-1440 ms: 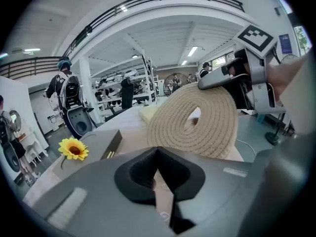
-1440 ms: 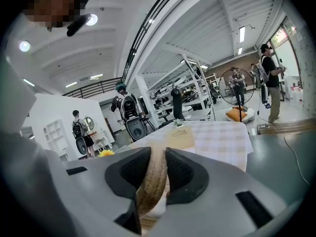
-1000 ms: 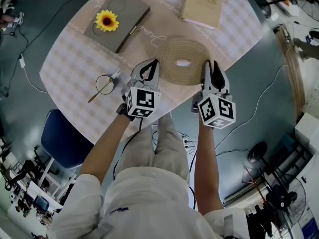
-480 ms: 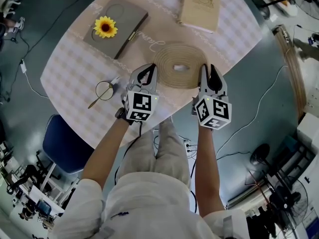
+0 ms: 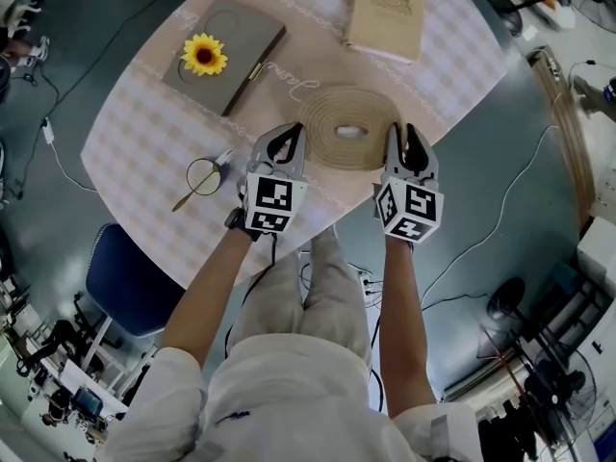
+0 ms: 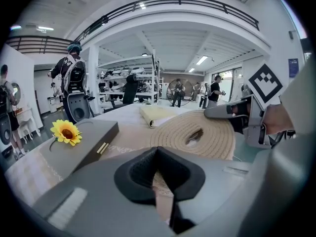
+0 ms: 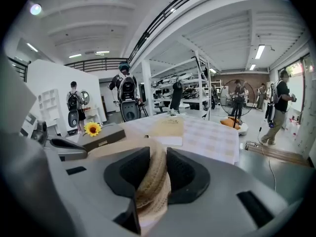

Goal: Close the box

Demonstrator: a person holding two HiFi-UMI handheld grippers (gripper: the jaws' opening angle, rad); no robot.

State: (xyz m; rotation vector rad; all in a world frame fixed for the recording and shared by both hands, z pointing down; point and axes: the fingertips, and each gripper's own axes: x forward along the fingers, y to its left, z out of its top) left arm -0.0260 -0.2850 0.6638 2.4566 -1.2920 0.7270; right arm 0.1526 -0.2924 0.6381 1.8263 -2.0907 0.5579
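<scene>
Left gripper point(image 5: 286, 135) and right gripper point(image 5: 406, 135) each pinch the woven mat point(image 5: 348, 128) on the checked tablecloth point(image 5: 144, 133). The grey box point(image 5: 236, 41) lies at ten o'clock, with warehouse shelving point(image 7: 197, 90) beyond.

We see a round table under a pale checked tablecloth point(image 5: 144, 133). A round woven mat point(image 5: 332, 109), coiled from tan cord with a small gap at its middle, lies on the near part of the cloth. Beyond it, towards the far edge, lies a closed beige book point(image 5: 387, 15). A sunflower head point(image 5: 203, 54) sits at the far left. Left of the mat we find a small gold-rimmed lens on a handle point(image 5: 201, 175). A blue chair point(image 5: 123, 279) stands under the table's left side, and a white cable point(image 5: 500, 210) trails over the grey floor. In the hall behind, a standing fan point(image 7: 239, 100) and a person with a backpack point(image 6: 72, 75) show.
</scene>
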